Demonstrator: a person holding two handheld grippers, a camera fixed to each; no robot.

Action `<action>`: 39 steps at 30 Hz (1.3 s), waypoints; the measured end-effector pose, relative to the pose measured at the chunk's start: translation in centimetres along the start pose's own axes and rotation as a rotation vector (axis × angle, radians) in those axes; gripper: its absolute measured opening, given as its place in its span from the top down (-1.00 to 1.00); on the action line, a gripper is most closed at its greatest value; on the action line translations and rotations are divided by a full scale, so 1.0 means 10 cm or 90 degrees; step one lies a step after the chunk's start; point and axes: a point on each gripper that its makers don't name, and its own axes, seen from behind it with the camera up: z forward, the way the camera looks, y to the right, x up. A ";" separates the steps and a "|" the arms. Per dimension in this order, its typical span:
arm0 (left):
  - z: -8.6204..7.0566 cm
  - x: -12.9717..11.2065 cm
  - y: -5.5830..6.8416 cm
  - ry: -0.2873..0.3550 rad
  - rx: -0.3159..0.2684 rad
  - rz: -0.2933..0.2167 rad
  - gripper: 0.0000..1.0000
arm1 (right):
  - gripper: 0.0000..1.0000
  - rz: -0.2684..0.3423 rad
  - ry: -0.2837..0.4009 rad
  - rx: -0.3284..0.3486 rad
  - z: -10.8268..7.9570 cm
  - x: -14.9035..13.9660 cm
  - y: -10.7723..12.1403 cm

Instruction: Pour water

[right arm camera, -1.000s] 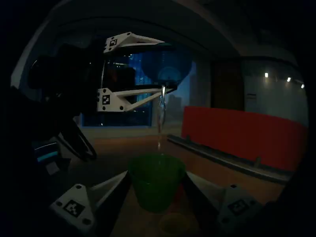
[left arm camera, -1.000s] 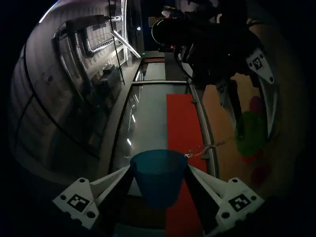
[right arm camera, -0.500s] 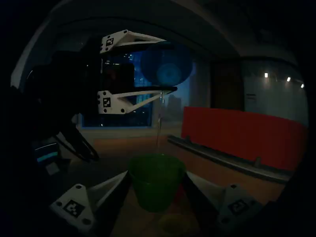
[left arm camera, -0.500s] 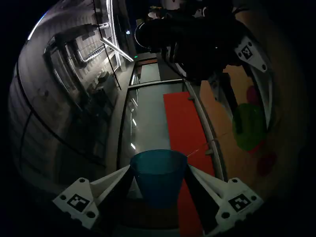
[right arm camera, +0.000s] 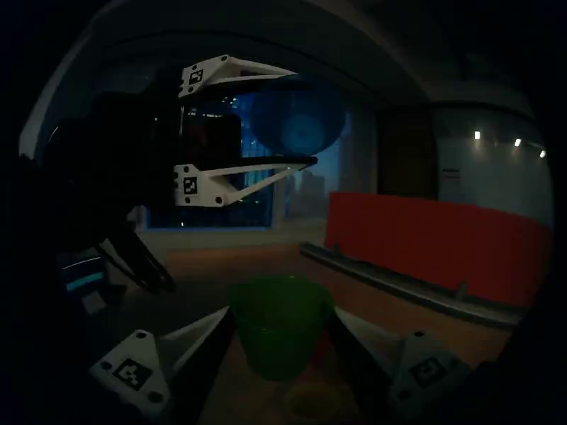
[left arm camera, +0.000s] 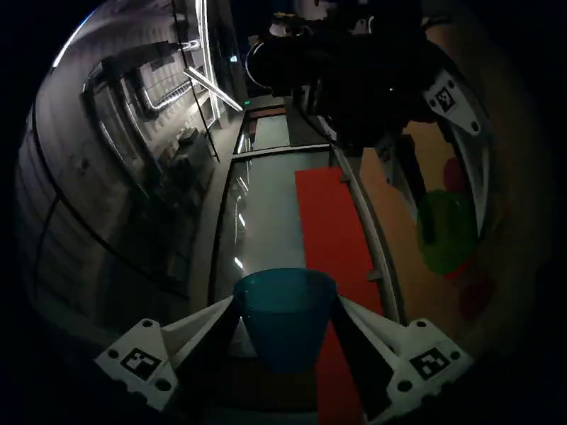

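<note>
Blue cup (left arm camera: pixel 285 322) tipped sideways, pinched in left gripper (left arm camera: pixel 285 304), raised above upright green cup (right arm camera: pixel 280 336), pinched in right gripper (right arm camera: pixel 281 312)

Dim light. A brown counter (right arm camera: pixel 212 265) is being viewed. A yellow round patch (right arm camera: pixel 312 402) and a red one (right arm camera: pixel 322 348) are being seen flat on it. A grey rail (right arm camera: pixel 397 282) is being carried along its far edge. Whether the green cup (right arm camera: pixel 280 329) is being borne by it cannot be told.

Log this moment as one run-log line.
left gripper: shut on blue cup, tipped sideways over green cup | right gripper: shut on green cup | pour: stopped
</note>
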 end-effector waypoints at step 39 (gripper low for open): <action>0.01 -0.17 -0.04 0.036 -0.022 -0.576 -0.71 | -0.98 -0.004 0.012 -0.009 -0.03 0.07 0.01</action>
